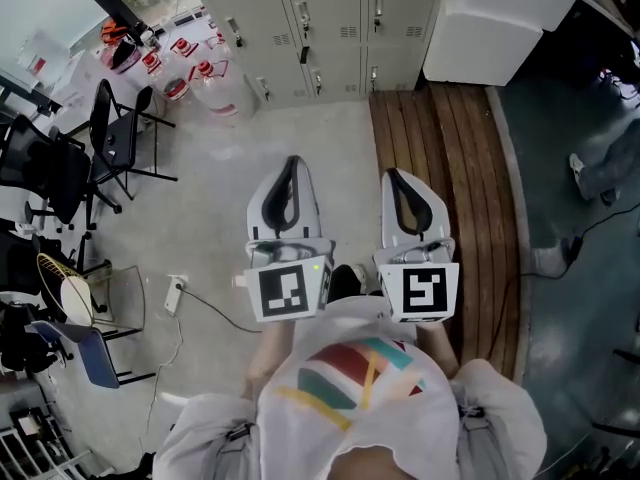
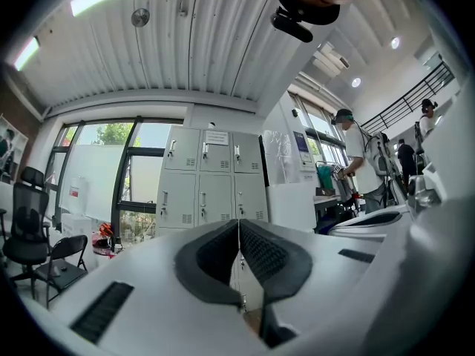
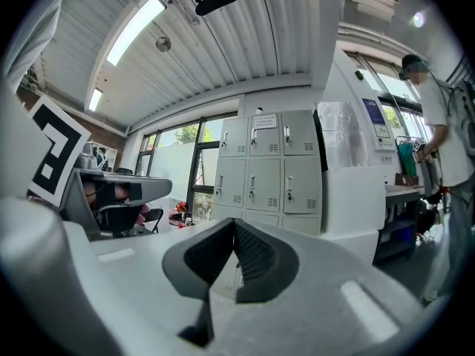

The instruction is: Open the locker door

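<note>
A bank of grey lockers (image 1: 320, 28) stands against the far wall, several doors wide, all doors closed, each with a small handle. The same lockers (image 2: 211, 184) fill the middle of the left gripper view, and the lockers (image 3: 271, 173) show ahead in the right gripper view. My left gripper (image 1: 291, 161) and right gripper (image 1: 392, 175) are held side by side, level, well short of the lockers. Both are shut with nothing between the jaws. The left gripper (image 2: 238, 222) and right gripper (image 3: 234, 222) tips meet in their own views.
Black chairs (image 1: 115, 138) and clutter stand at the left. Red-and-white water jugs (image 1: 195, 73) sit near the lockers' left end. A white cabinet (image 1: 490, 23) stands at the right, beside wooden floor planks (image 1: 440, 168). A power strip and cable (image 1: 175, 293) lie on the floor. A person (image 2: 360, 162) stands at the right.
</note>
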